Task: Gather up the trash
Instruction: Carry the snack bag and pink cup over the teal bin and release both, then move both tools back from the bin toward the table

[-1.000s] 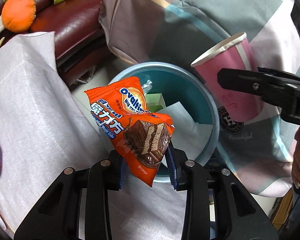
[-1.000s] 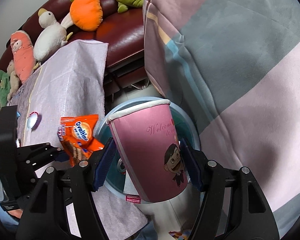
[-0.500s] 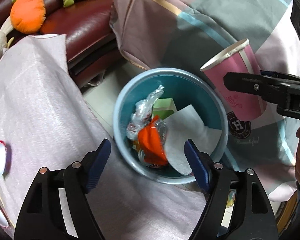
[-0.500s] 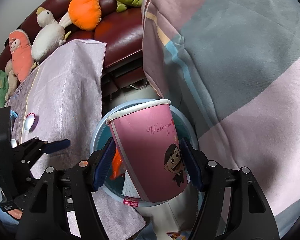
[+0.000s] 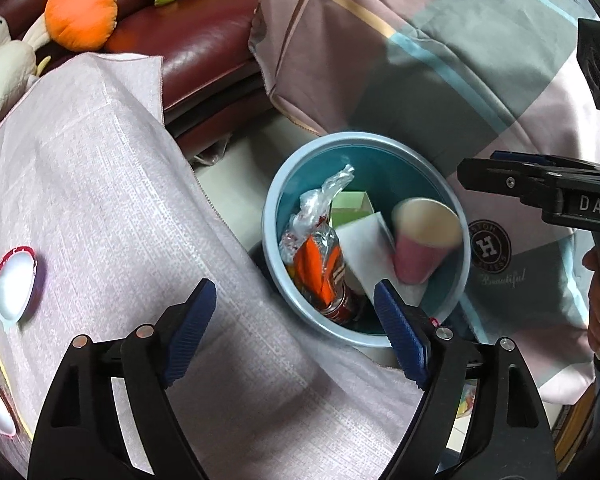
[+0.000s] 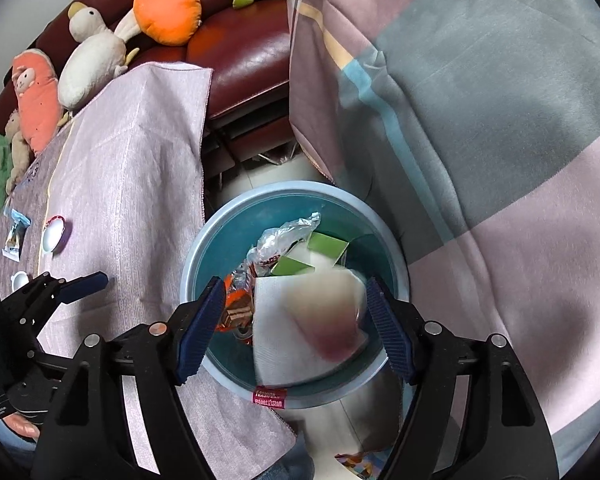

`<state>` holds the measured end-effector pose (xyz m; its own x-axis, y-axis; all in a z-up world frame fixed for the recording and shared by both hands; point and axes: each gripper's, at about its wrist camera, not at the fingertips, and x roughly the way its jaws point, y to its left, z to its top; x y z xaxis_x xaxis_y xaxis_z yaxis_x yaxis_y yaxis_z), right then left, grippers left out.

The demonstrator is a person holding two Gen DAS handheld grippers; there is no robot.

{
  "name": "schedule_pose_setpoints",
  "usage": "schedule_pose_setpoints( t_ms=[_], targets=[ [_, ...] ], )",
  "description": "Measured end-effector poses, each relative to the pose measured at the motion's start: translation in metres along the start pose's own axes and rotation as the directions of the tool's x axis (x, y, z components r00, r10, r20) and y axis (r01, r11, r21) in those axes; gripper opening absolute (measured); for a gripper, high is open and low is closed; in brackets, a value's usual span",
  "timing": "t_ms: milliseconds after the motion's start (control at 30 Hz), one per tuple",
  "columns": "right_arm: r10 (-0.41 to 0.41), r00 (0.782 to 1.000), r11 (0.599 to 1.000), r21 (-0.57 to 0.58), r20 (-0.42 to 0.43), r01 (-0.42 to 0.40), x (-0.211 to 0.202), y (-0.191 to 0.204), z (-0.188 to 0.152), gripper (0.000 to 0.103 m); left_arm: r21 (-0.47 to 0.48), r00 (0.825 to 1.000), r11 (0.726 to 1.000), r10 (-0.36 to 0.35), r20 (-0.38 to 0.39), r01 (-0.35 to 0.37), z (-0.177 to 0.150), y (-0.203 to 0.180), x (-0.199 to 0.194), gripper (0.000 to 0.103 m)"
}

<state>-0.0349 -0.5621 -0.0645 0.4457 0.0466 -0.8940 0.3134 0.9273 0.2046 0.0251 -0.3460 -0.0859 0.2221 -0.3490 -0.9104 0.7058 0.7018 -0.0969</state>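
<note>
My right gripper [image 6: 292, 316] hangs over the blue trash bin [image 6: 396, 256], its jaws having just spread wider, and nothing touches the pads: the pink paper cup [image 6: 332, 320] is a blur between and below them, loose inside the bin, over the white napkin [image 6: 276, 340]. From my left wrist view the cup [image 5: 422, 246] sits at about three o'clock within the bin [image 5: 272, 216], mouth tipped up toward twelve. My left gripper [image 5: 296, 320] is released too, its jaws just opened wide and empty; the orange Ovaltine wrapper [image 5: 320, 268] lies in the bin.

What remains, I judge, lies at nine o'clock from the bin on the cloth-covered table [image 6: 132, 184]: the small white lids [image 6: 54, 234] and a sachet [image 6: 14, 236]. My left hand is the nearer one for those.
</note>
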Motion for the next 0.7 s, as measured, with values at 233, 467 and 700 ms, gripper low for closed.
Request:
schedule_pose_setpoints(
  t_ms=[233,467,700],
  targets=[
    [-0.015,1.000,1.000,-0.010,-0.010,0.015,-0.003,0.010,-0.003,0.076,-0.016,1.000,1.000,-0.003,0.003,0.003,-0.007,0.007,-0.006,0.083],
    [-0.025,1.000,0.999,-0.035,-0.018,0.024,-0.007,0.029,-0.005,0.076,-0.042,1.000,0.999,-0.006,0.027,0.007,-0.014,0.020,-0.021,0.083],
    [-0.033,0.999,0.997,-0.073,-0.012,0.032,-0.014,0.053,-0.008,0.076,-0.075,0.998,0.997,-0.004,0.058,0.008,-0.029,0.040,-0.041,0.084]
  ],
)
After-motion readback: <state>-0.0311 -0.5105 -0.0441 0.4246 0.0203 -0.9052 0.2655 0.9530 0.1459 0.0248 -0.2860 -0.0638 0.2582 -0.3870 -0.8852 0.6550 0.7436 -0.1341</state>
